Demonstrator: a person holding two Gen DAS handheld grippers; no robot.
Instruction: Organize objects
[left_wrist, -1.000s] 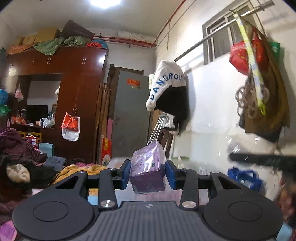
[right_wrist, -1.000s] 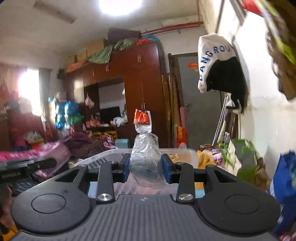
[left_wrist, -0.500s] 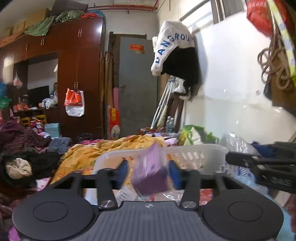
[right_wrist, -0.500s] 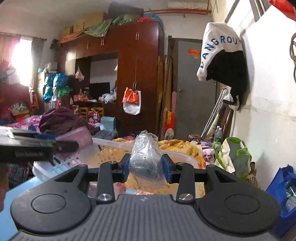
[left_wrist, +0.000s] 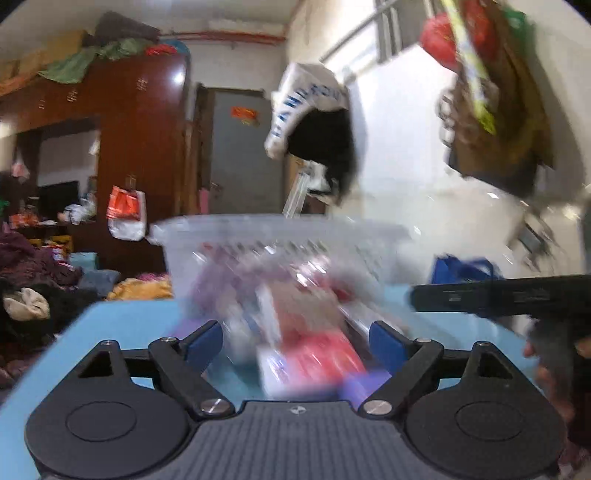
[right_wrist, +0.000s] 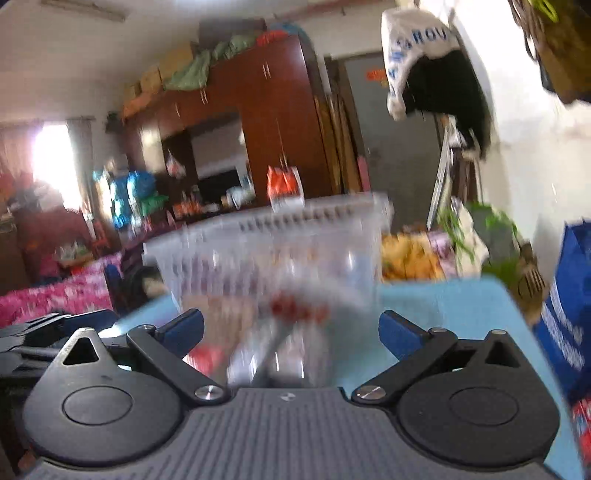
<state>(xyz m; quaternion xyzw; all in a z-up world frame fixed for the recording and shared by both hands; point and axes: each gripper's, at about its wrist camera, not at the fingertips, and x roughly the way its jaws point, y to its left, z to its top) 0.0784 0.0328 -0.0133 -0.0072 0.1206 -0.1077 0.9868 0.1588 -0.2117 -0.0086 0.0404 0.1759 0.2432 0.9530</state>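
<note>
Left gripper: black linkage arms, blue finger pads, silver pivot screws, two round black discs, grey ribbed housing with a small emblem, seemingly a logo. Right gripper: same build, blue pads, silver screws, triangular cut-outs in the arms.

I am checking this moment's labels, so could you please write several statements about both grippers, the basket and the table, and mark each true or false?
1. The left gripper has its jaws spread apart. True.
2. The right gripper is clamped on a clear plastic bag. False: its jaws stand wide, pressing on nothing.
3. The white slotted plastic basket stands on a light blue table. True.
4. The grey door stands wide open. False: it is closed.
</note>
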